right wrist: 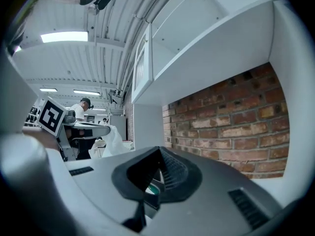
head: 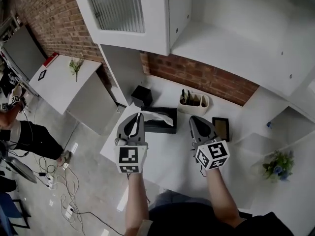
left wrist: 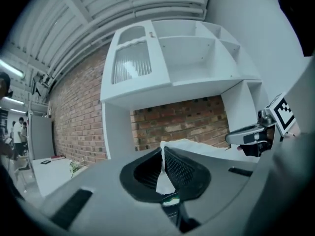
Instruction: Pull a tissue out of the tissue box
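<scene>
— Left tongs?
— We find the left gripper (left wrist: 163,154) pressed together on a white tissue (left wrist: 166,180), and the sheet runs up between its jaws.
— Where does the tissue lie?
— In the head view it stretches from those jaws back over the black tissue box (head: 156,128) on the white counter (head: 172,156). Its far end appears to sit in the opening, though we cannot confirm this.
— Right tongs?
— The right gripper (right wrist: 158,156) is pressed together with nothing between its jaws. It is held near the box and apart from it.

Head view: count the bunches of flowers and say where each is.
2. A small sprig on the white side table, upper left; a fuller bunch on the white surface, lower right. The cabinet may hide others.
</scene>
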Demonstrator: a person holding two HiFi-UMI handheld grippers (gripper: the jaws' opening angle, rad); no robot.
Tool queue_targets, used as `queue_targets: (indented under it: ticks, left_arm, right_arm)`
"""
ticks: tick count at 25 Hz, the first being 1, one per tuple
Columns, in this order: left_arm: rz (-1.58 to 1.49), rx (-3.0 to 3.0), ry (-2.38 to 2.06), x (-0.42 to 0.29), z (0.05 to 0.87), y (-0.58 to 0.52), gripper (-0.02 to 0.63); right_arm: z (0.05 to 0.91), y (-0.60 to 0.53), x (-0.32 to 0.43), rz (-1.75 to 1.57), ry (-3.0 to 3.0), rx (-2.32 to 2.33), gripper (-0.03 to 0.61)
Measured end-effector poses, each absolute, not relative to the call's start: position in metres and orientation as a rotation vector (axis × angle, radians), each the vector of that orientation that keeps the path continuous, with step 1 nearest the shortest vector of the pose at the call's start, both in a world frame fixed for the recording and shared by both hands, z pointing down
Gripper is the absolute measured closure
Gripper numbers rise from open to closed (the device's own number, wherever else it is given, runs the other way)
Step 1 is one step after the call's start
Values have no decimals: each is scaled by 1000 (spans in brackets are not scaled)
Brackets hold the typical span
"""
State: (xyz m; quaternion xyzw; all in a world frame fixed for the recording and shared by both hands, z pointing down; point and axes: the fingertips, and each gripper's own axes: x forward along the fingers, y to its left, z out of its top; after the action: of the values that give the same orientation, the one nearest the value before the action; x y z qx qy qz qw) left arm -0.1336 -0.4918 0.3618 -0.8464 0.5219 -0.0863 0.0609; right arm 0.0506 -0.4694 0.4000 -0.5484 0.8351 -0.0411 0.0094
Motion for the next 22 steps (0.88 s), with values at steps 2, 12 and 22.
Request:
queue_targets:
  ticks: [2,12,22]
  left_arm:
    - [-218,-2586,1599,-141,366,-484,600]
    - [-250,-2628,1639,-157,393,-461,600]
    - [-289,-2643,1589,-144,396,-452,600]
  right_arm:
    - [399,-467,53,-128,2588,-1724,580]
    - [404,-458,60,-156,2538,-1774,581]
    - [404,-449,61,-163,2556,-1761,581]
